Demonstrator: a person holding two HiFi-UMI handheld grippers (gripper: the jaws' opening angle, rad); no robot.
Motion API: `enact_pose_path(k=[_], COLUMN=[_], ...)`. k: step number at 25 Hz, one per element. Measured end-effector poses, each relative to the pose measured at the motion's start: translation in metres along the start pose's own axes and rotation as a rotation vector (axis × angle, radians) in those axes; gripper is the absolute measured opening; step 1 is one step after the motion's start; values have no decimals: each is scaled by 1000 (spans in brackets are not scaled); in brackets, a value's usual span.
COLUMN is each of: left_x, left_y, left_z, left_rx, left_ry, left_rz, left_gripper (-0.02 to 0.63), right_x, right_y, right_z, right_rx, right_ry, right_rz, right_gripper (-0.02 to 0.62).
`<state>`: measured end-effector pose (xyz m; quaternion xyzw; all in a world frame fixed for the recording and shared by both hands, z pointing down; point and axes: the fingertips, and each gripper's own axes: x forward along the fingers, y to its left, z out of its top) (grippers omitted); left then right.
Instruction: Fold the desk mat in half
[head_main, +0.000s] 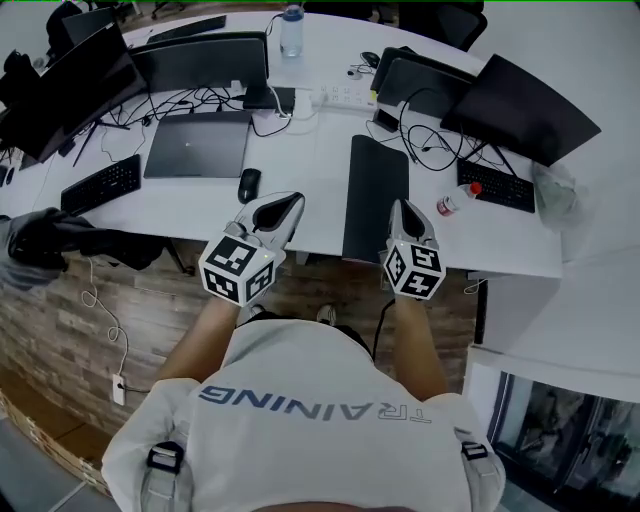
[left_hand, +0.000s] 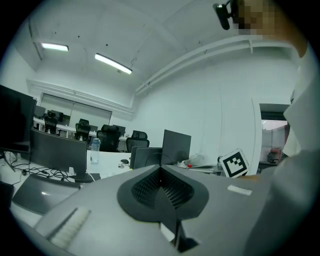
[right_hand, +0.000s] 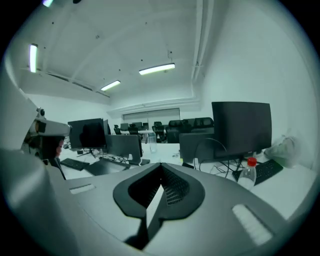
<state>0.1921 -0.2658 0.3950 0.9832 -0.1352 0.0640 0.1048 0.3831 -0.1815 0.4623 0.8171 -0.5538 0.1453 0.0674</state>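
The black desk mat (head_main: 376, 195) lies as a narrow dark rectangle on the white desk (head_main: 310, 160), running from mid-desk to the front edge. My right gripper (head_main: 402, 208) hovers at the mat's near right corner by the desk's front edge, jaws shut with nothing between them. My left gripper (head_main: 290, 205) is held left of the mat, over the front edge, also shut and empty. Each gripper view shows its own pads meeting, in the left gripper (left_hand: 161, 167) and the right gripper (right_hand: 161, 165). The mat does not show in either gripper view.
A closed laptop (head_main: 197, 145), a mouse (head_main: 248, 184) and a keyboard (head_main: 102, 184) lie left of the mat. A red-capped bottle (head_main: 457, 201) and another keyboard (head_main: 497, 186) are to its right. Monitors, cables and a power strip (head_main: 345, 97) fill the back.
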Motion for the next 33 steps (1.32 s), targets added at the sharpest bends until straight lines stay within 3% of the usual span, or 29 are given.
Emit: enact_pose_path(k=[6,11,33], left_x=[-32,-55,-64], left_y=[25,49,53], left_z=[30,44,39], left_rx=[20,32,15], left_ry=[-87,-131,-124], left_rz=[69,133,123], left_gripper=[2,0,0], right_x=[-18,-30,-29], right_y=[59,84,99], right_z=[72,100,92], right_rx=[-37,-78,-63], right_ry=[-156,-227,-204], right_rz=[114,163,200], right_gripper=[12,12,14])
